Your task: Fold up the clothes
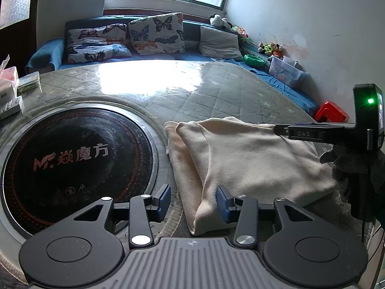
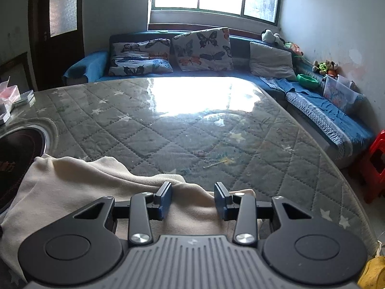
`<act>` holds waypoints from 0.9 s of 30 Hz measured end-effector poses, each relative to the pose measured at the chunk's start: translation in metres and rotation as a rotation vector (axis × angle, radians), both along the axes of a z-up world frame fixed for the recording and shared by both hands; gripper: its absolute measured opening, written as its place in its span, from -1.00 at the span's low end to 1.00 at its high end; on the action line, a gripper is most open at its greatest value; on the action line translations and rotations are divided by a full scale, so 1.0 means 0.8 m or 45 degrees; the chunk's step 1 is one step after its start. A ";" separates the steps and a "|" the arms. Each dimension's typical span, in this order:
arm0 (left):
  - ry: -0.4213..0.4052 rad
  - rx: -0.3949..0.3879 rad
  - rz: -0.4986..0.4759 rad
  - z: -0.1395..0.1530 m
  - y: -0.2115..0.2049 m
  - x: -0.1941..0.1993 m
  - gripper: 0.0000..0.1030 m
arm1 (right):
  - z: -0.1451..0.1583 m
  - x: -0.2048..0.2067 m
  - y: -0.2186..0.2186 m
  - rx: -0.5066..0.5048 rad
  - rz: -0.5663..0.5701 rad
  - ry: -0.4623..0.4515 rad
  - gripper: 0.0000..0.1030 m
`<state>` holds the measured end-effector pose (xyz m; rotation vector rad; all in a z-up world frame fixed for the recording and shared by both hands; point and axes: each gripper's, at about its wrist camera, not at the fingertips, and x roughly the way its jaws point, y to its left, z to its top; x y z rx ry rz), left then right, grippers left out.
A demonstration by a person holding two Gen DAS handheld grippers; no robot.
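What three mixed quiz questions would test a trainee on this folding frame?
1. True or false: the left gripper is shut on the cream garment.
2. Which lies left of the garment in the left wrist view: A) red stool B) round black cooktop C) green bowl?
3. Fill in: the right gripper hovers over the garment's ____ edge, fingers apart.

Key: 1 false, its fingers are apart; 2 B; 3 right.
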<state>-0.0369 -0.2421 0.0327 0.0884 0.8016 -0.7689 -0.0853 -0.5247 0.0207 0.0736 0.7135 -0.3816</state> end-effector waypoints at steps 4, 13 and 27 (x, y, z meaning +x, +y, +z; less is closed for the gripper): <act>-0.012 0.007 0.007 0.002 0.003 -0.003 -0.04 | 0.008 -0.011 0.008 -0.002 0.030 -0.014 -0.21; -0.038 0.011 0.019 0.009 0.011 -0.013 0.14 | 0.020 -0.042 0.036 0.010 0.107 -0.046 0.00; -0.044 0.035 0.033 0.008 0.019 -0.020 0.43 | 0.018 -0.084 0.102 -0.017 0.247 -0.045 0.27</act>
